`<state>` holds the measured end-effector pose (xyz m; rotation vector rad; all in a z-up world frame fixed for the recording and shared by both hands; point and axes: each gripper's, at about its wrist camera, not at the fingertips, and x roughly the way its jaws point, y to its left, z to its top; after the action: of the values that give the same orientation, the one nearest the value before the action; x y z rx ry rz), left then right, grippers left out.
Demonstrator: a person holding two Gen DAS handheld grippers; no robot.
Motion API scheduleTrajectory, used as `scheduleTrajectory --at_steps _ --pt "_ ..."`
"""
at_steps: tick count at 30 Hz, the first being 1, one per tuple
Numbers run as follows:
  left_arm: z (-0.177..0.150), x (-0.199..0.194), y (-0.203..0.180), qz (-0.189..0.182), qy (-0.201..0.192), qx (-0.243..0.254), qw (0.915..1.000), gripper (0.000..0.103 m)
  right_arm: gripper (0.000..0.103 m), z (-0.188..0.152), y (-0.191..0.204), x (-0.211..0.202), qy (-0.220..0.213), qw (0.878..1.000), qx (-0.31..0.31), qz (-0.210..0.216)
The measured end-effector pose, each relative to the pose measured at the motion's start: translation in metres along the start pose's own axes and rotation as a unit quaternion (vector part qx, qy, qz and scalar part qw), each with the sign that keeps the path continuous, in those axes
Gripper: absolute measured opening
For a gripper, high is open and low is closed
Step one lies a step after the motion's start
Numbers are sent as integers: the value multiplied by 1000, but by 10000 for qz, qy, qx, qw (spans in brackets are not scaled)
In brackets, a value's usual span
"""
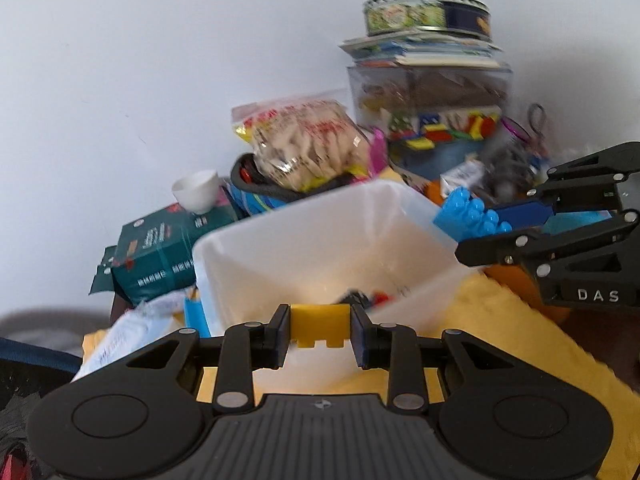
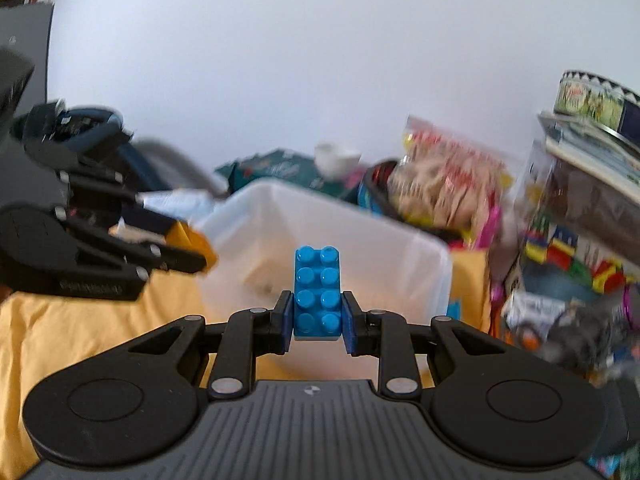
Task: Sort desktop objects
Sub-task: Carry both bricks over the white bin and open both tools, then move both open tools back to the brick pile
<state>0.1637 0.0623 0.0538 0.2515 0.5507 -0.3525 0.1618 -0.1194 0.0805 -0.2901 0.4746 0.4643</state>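
Observation:
My left gripper (image 1: 319,330) is shut on a yellow brick (image 1: 318,325), held at the near rim of a translucent white bin (image 1: 280,248). My right gripper (image 2: 317,322) is shut on a blue studded brick (image 2: 317,292), studs facing the camera, in front of the same white bin (image 2: 400,256). In the left wrist view the right gripper (image 1: 490,230) comes in from the right with the blue brick (image 1: 466,216) over the bin's right rim. In the right wrist view the left gripper (image 2: 196,250) shows at the left with the yellow brick (image 2: 196,240). Small pieces lie on the bin's floor (image 1: 364,298).
A yellow cloth (image 1: 520,340) covers the table under the bin. Behind the bin stand a snack bag (image 1: 308,140), a green box (image 1: 160,248) with a white cup (image 1: 198,190) on it, and a clear container of coloured bricks (image 1: 432,120) topped by books and a round tin (image 1: 424,14).

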Motion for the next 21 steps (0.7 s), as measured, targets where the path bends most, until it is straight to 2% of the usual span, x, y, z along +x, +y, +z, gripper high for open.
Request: scheduleTrajectory --at_steps 6,11,14,15,18,21 --pt "23 38 19 -36 -80 -394 9992 34 27 26 -12 31 -196 9995 226 -110" --pt "32 74 24 35 96 -468 9989 34 28 28 -23 69 128 9983 527 -225" --pt "26 100 28 115 474 -580 9971 36 31 19 -28 90 426 9961 688 -346" --pt "23 103 29 134 527 -657 9964 41 36 16 -28 93 478 9957 713 -356" --pt "15 95 31 -10 401 -754 9963 54 38 6 -29 85 402 9959 770 -259" --pt "9 79 26 44 333 -590 9977 54 39 0 -28 70 264 9957 872 -169"
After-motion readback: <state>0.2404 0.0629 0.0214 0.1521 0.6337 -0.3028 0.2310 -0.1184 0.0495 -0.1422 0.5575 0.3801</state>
